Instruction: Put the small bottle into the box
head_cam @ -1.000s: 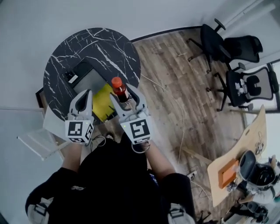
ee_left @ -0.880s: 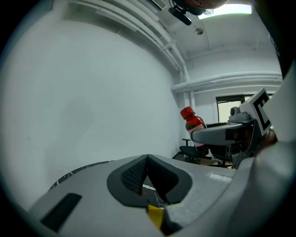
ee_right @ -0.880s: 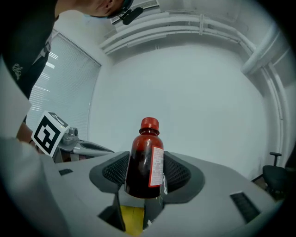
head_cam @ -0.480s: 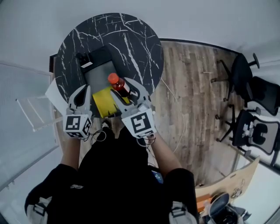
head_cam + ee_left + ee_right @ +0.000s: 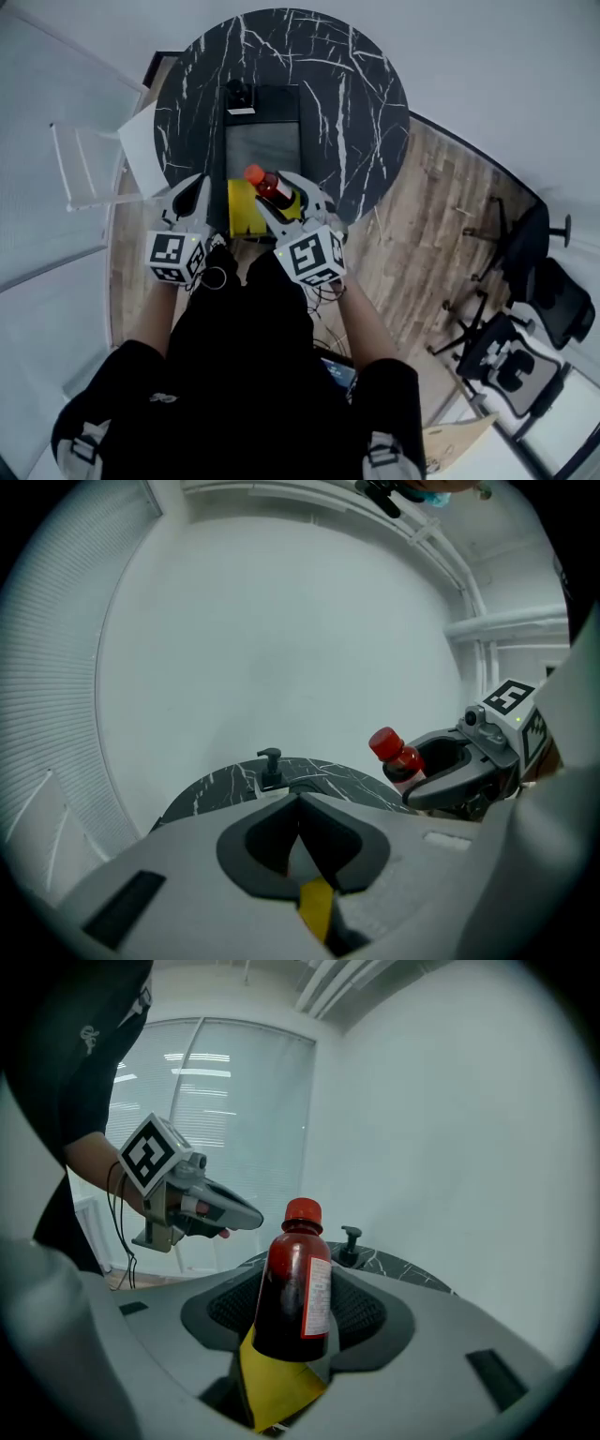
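Red-capped small bottle (image 5: 292, 1283): standing upright, being clenched in right tool (image 5: 274, 190)
Box (image 5: 263, 150): lying open on table (image 5: 366, 103), just ahead of bottle
Left tool (image 5: 298, 801): hovering clenched, grasping nothing

The box (image 5: 264, 141) lies open upward in the middle of the round surface (image 5: 366, 103), and the way down into it is free. At its far left corner a pump bottle (image 5: 239, 94) stands upright; I cannot tell if it is inside or just outside. A yellow flap (image 5: 242, 211) covers the near end, and the right gripper (image 5: 284, 194), its jaws on the small bottle (image 5: 270, 186), fills the room above it. Right of the box the surface is bare. On the left a white frame (image 5: 89, 164) stands near the surface's edge.
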Demonstrator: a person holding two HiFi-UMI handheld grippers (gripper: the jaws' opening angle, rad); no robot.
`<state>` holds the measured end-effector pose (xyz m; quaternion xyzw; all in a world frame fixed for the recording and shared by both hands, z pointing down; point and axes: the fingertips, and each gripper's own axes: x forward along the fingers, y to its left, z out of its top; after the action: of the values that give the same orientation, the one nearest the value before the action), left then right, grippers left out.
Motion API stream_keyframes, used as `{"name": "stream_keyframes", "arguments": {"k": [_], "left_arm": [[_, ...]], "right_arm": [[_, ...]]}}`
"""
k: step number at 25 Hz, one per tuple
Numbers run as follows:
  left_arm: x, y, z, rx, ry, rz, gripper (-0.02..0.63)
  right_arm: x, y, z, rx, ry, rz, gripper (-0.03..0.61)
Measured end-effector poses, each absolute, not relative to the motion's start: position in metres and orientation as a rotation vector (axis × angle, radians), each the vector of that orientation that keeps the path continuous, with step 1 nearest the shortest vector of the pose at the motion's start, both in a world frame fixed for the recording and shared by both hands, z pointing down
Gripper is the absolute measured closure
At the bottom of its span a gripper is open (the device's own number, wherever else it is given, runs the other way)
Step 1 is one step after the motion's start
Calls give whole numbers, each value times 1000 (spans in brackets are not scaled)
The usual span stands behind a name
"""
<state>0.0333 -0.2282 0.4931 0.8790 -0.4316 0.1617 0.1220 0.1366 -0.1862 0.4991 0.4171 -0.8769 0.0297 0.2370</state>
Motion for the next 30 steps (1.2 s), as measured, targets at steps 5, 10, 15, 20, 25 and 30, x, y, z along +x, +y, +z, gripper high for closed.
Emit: {"name": "stream_keyframes", "arguments": {"k": [5,10,15,20,25,30], "left_arm": [[14,-221,522,2479,-1309,500,617],[-2,-213,558,2361,-1283,529,617],[-3,-204,591,2317,-1217,583,617],[-5,-204,613,2279,-1214,590,617],[-8,-199,638,2227,-1185,624,617],[-17,-194,654,2170,-1187,658,617]], "right_arm": [[109,-185,539,928,-2415,148,362],[88,-179,583,751,-2343,168,362],[84,-175,619,658,-2263,209,362],[87,-177,650,588,-2158,153,362],[81,-176,676,520,-2096,152,362],[75,-174,698,462,-2034,164,362]]}}
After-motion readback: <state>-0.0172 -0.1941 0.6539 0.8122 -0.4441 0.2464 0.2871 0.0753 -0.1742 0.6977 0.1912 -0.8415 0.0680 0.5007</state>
